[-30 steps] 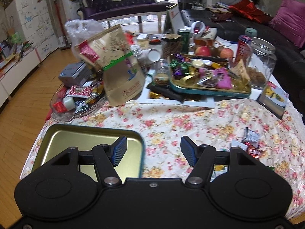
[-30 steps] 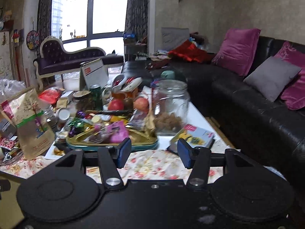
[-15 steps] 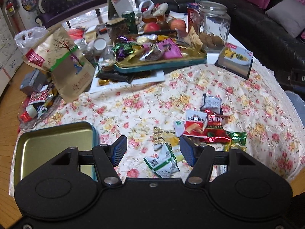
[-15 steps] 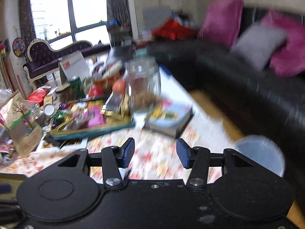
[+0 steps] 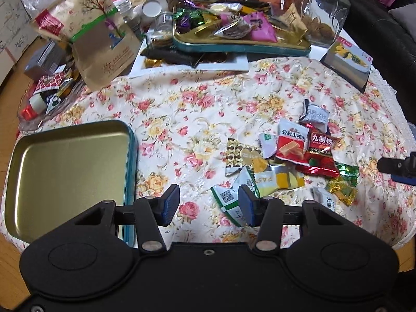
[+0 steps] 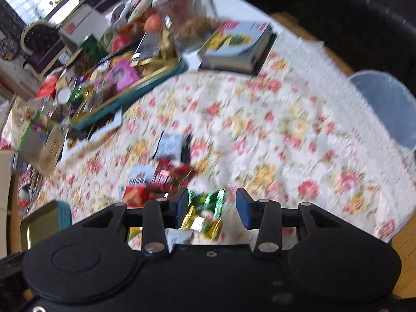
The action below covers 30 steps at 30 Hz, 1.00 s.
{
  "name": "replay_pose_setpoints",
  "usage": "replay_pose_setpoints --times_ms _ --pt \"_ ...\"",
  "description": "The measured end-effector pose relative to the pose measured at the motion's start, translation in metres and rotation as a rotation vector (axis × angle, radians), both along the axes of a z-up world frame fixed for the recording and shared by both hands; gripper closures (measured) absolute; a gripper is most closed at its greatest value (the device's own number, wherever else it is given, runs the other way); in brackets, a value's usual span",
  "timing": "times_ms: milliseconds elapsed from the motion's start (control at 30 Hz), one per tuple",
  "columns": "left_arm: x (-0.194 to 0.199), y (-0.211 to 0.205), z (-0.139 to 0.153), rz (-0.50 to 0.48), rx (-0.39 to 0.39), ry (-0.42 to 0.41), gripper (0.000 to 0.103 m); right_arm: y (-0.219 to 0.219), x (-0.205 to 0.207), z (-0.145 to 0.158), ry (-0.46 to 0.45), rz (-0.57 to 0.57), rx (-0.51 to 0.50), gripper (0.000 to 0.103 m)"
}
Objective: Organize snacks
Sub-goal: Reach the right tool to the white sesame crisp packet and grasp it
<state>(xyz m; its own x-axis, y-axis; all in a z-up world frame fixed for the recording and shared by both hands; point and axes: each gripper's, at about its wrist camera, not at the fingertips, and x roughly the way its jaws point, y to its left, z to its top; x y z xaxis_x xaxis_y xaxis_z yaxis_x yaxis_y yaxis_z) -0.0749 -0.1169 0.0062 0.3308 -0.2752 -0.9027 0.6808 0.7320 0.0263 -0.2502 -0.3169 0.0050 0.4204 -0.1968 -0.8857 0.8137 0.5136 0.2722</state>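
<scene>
Several small snack packets [image 5: 291, 153] lie in a loose pile on the flowered tablecloth [image 5: 187, 104], right of centre. An empty gold tin tray with a teal rim [image 5: 65, 171] sits at the left front. My left gripper [image 5: 208, 202] is open and empty, above the cloth between the tray and the pile; a green-white packet [image 5: 228, 202] lies by its right finger. My right gripper [image 6: 212, 208] is open, hovering over a green and gold candy [image 6: 208, 213] at the pile's near edge. The right wrist view is blurred. The tray's corner shows there [image 6: 44, 223].
A second teal tray full of sweets [image 5: 234, 31] stands at the back, with a brown paper bag [image 5: 96, 33], a glass jar [image 5: 322, 13], fruit and a book [image 5: 348, 59]. A black sofa [image 6: 338, 13] and a grey bin [image 6: 387, 104] lie beyond the table's right edge.
Both grippers have tilted down and come closer to the table. The right gripper swung from facing the sofa to the snack pile. Both stay open.
</scene>
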Motion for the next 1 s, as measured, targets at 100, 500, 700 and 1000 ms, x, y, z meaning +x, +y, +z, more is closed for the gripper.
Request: replay_pose_setpoints --times_ms 100,500,700,1000 --pt "0.002 -0.001 -0.006 0.001 0.016 0.030 0.047 0.011 0.007 -0.007 0.004 0.065 0.051 0.059" --pt "0.010 -0.007 -0.017 0.022 0.020 0.116 0.050 0.050 0.045 -0.045 0.087 0.199 0.154 0.059" --pt "0.011 -0.010 -0.021 0.008 0.022 0.132 0.050 0.054 0.057 -0.056 0.130 0.207 0.162 0.059" --pt "0.015 -0.015 -0.025 0.034 -0.005 0.162 0.050 0.062 0.060 -0.072 0.199 0.218 0.145 0.078"
